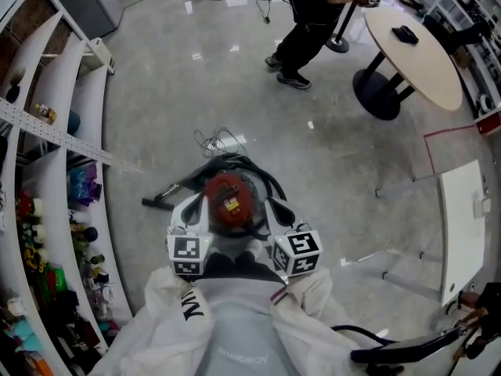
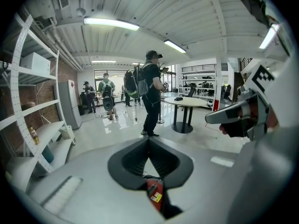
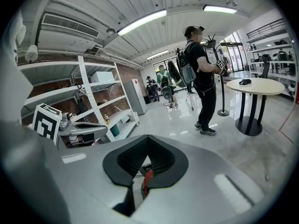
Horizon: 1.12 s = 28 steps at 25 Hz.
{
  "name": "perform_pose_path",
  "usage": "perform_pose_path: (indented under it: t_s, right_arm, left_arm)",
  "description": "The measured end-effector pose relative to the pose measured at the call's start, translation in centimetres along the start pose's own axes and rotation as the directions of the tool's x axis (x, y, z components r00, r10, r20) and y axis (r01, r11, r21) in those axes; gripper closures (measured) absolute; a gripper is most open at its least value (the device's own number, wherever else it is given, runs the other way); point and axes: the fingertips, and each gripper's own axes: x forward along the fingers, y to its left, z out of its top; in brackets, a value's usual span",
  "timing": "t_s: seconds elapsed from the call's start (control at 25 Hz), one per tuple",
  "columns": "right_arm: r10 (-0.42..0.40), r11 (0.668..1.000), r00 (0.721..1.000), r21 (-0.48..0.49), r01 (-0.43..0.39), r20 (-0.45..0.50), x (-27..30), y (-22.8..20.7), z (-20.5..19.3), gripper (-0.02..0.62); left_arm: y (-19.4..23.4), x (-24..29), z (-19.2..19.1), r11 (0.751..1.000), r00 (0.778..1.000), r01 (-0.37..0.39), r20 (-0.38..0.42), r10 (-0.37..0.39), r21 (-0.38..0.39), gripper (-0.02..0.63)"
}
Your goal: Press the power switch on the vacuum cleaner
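One broad floor (image 1: 235, 92) of polished grey stone, glossy, with lamp glare on it. White shelving rack (image 1: 59, 131) along the left: curved shelves, perforated uprights, small bright goods on the lower tiers. Round table (image 1: 427, 61) at upper right, pale beige top on a black pedestal. Standing person (image 1: 309, 22) in dark clothes just left of the table.

Vacuum cleaner (image 1: 228, 198) sits on the floor directly below the two grippers and between them in the head view. Round canister, red domed top, dark body, small yellow label (image 1: 232, 204) on the dome. Black ribbed hose (image 1: 270, 182) loops round its right side; a black wand (image 1: 160, 198) lies out to its left. Pale cord (image 1: 219, 141) in a loose tangle on the floor just beyond it. Switch too small to pick out.

Left gripper (image 1: 196, 208): grey moulded fingers with black ridged pads (image 2: 128, 160). In the left gripper view (image 2: 149, 140) the tips meet and nothing is clamped between them; the red canister (image 2: 155, 192) shows through the gap under the tips.

Right gripper (image 1: 275, 208): same build. In the right gripper view (image 3: 148, 136) the tips are pressed together on nothing, with a sliver of red (image 3: 147, 177) below.

Each gripper carries a marker cube (image 1: 189, 253), black squares on white.
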Motion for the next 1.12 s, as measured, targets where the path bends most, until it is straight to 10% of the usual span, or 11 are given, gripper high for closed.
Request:
perform_pose_path:
  t_s: [1.12]
  right_arm:
    - [-0.055, 0.998, 0.994, 0.005, 0.056, -0.097, 3.5, 1.0, -2.8, 0.595]
  left_arm:
    - [1.8, 1.0, -4.0, 0.997, 0.997, 0.059, -0.051, -0.061, -0.04, 0.606]
